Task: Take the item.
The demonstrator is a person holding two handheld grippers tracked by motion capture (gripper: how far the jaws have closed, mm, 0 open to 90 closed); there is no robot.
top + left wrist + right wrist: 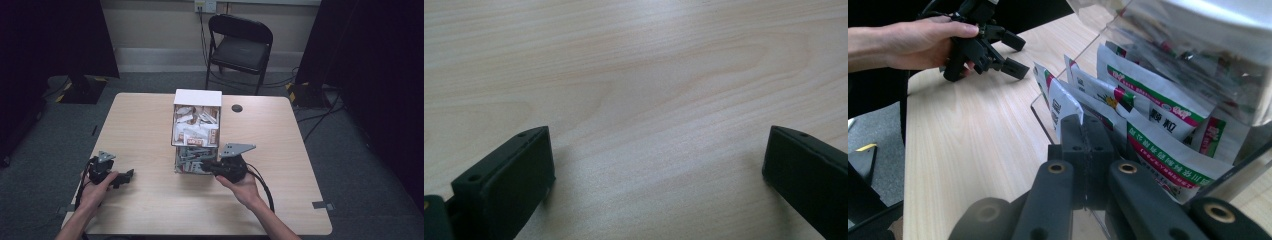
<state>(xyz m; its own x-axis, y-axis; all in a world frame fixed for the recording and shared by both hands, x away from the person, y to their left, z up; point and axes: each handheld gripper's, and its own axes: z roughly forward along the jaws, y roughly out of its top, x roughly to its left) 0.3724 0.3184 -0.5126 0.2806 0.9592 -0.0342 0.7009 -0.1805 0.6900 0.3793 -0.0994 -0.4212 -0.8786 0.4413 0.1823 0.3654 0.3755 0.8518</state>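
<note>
A clear two-tier box stands at the table's middle, and its upper tier is packed with white sachets. The lower tier holds white sachets with green and red print, standing upright. My right gripper reaches into the lower tier's front. Its jaws are pressed together at their tips on the edge of the nearest sachet. My left gripper rests low on the table at the front left, well clear of the box. It is open, with bare wood between its fingertips.
A small black round disc lies on the wooden table right of the box. A black folding chair stands behind the far edge. The left gripper and the hand holding it appear in the right gripper view.
</note>
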